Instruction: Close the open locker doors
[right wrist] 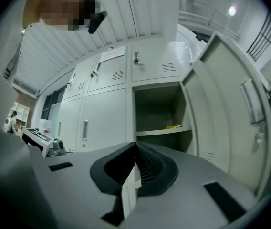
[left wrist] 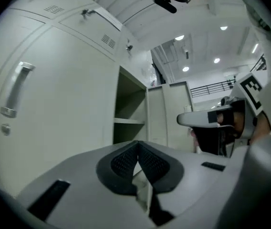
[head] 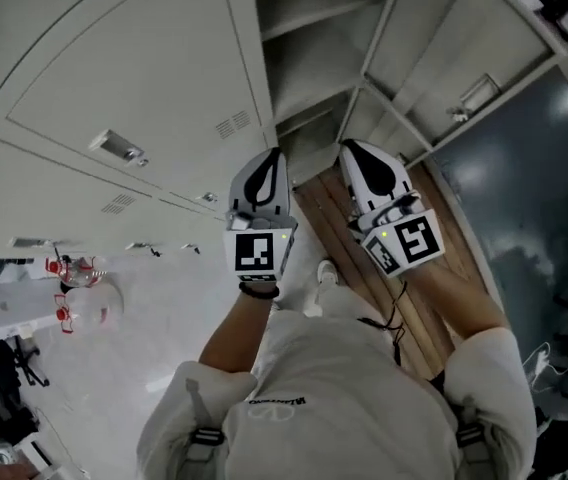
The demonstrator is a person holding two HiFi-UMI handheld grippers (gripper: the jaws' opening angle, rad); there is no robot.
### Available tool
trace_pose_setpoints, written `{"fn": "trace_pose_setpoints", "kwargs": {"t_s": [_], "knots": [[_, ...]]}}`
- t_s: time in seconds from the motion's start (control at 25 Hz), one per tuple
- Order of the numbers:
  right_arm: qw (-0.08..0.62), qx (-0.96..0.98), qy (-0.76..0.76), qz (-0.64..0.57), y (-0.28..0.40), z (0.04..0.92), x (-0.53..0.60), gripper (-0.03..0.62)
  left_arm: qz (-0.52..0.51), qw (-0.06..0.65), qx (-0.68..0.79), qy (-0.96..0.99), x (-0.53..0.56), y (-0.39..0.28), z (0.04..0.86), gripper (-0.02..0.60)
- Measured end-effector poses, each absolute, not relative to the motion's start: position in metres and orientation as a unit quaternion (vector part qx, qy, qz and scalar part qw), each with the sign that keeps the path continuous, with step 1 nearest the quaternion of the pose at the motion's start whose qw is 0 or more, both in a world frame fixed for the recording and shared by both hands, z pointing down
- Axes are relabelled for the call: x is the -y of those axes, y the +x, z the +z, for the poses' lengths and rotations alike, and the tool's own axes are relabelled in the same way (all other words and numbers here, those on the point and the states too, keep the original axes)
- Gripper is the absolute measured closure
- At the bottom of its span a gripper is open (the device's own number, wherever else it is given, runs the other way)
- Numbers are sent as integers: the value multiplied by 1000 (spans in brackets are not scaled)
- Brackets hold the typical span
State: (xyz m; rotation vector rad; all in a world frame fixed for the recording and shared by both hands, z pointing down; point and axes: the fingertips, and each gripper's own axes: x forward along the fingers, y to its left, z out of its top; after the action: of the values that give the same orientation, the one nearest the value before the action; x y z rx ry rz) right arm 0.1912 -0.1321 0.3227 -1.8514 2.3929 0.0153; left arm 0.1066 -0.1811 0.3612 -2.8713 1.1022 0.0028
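Two sets closed on nothing: left tongs [left wrist: 138, 149], right tongs [right wrist: 136, 151]. Open locker door [right wrist: 224, 109] stands ahead, right of its compartment [right wrist: 159, 111]. Judged light, stiff sheet metal, free-swinging; push flat near handle [right wrist: 249, 98], no grip needed

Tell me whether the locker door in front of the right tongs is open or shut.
Open: the door stands swung out, baring the shelf behind it.
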Motion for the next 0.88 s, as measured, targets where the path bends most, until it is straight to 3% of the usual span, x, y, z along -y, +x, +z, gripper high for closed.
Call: {"fn": "trace_pose_setpoints", "kwargs": {"t_s": [0.28, 0.64, 0.88], "knots": [[61, -737, -674, 2, 317, 327, 94, 583, 12, 27, -235, -972, 134, 278, 356, 577], [66, -686, -725, -2, 411, 342, 54, 583, -18, 14, -134, -991, 85, 404, 389, 575], [57, -674, -737, 0, 434, 349, 38, 583, -40, 13, -120, -992, 78, 448, 406, 469]]}}
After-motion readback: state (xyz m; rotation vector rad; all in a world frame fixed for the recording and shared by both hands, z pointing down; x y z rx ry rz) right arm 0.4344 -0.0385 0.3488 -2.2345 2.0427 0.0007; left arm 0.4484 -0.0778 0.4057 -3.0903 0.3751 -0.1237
